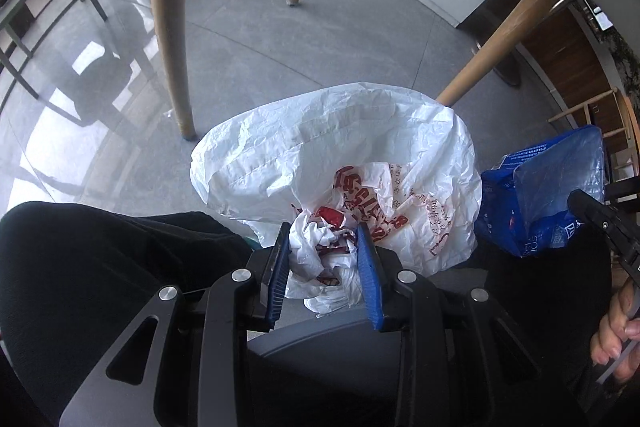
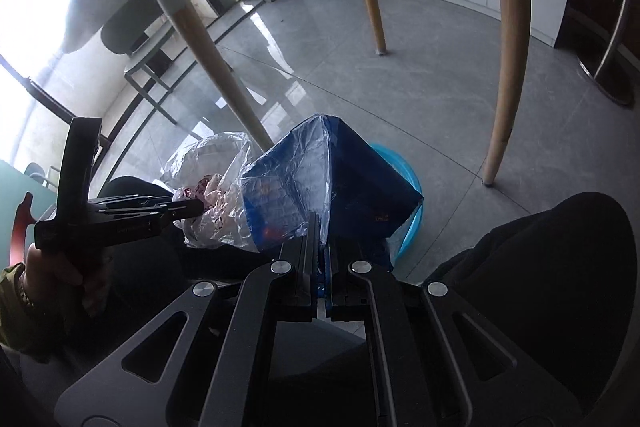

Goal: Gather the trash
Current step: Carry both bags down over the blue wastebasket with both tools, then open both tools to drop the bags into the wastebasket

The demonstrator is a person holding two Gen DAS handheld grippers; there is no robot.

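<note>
Left gripper [image 1: 325,251] clamped on white bag [image 1: 320,147], right gripper [image 2: 319,247] on blue wrapper [image 2: 340,179]; teal bin [image 2: 404,187] directly beneath wrapper, right nearer.

Plastic bag [image 1: 320,155]: white, red print. Wrapper [image 2: 344,187]: dark blue with clear film. Bin liner [image 2: 404,203]: light blue. Floor [image 1: 280,39]: grey tile. Hand-held gripper pads [image 1: 370,279]: blue.

Both wrist views look steeply down, close; both show the bags.
</note>
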